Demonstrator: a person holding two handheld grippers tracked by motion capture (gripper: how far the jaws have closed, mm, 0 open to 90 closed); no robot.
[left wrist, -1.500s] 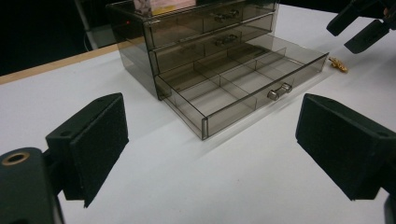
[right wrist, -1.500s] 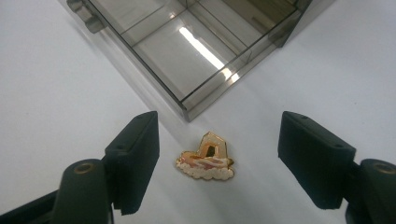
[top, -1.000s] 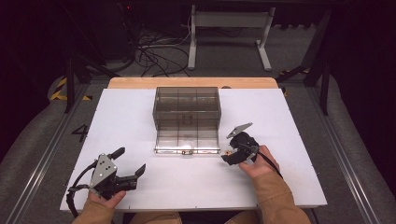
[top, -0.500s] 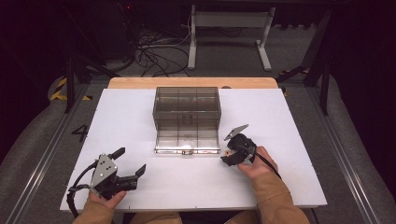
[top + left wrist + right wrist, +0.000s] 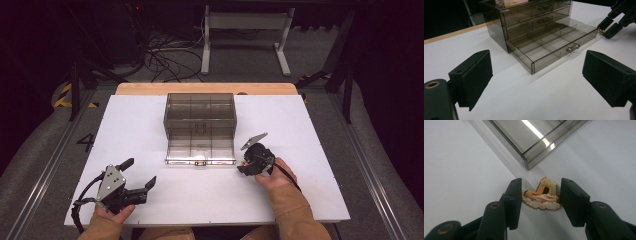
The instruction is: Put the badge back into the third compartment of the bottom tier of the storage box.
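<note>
The right gripper (image 5: 540, 202) has just been closing its fingers (image 5: 515, 200) around the small gold pin (image 5: 542, 195), which lies on the white worktop (image 5: 300, 130) just beside the corner of the open bottom drawer (image 5: 554, 47), apparently to lift it in, though no firm pinch shows yet, while the left gripper (image 5: 536, 75) rests released, well apart.

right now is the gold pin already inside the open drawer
No, the gold pin lies on the white table outside the drawer, between the right tongs.
</note>
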